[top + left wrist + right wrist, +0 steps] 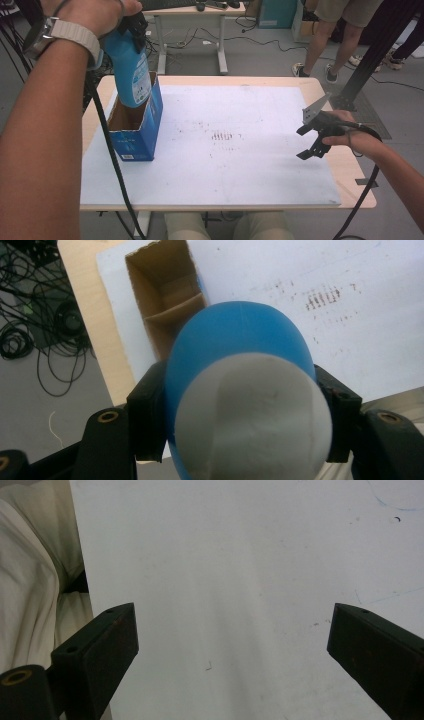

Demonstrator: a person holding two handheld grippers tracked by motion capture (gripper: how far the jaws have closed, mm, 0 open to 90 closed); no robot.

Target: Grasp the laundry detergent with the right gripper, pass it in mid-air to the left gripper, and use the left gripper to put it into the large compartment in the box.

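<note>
A blue bottle [129, 70] with a white cap [252, 415] hangs upright, and my left gripper [132, 27] is shut on its upper part. Both black jaws press its sides in the left gripper view [240, 410]. Its lower end sits at the open top of a blue cardboard box [137, 135]. That box stands on the left of the white board [240, 165], with a cardboard divider [175, 312] inside. My right gripper [310, 142] stands open over the board's right edge. Nothing is between its jaws [232, 640], just bare white board [250, 555].
The board lies on a wooden table [350, 170]. Behind the table stand a desk [190, 35], floor cables [250, 40] and people's legs [325, 45]. A black stand [370, 55] rises at the back right. Beige trousers [30, 580] are close to the board's near edge.
</note>
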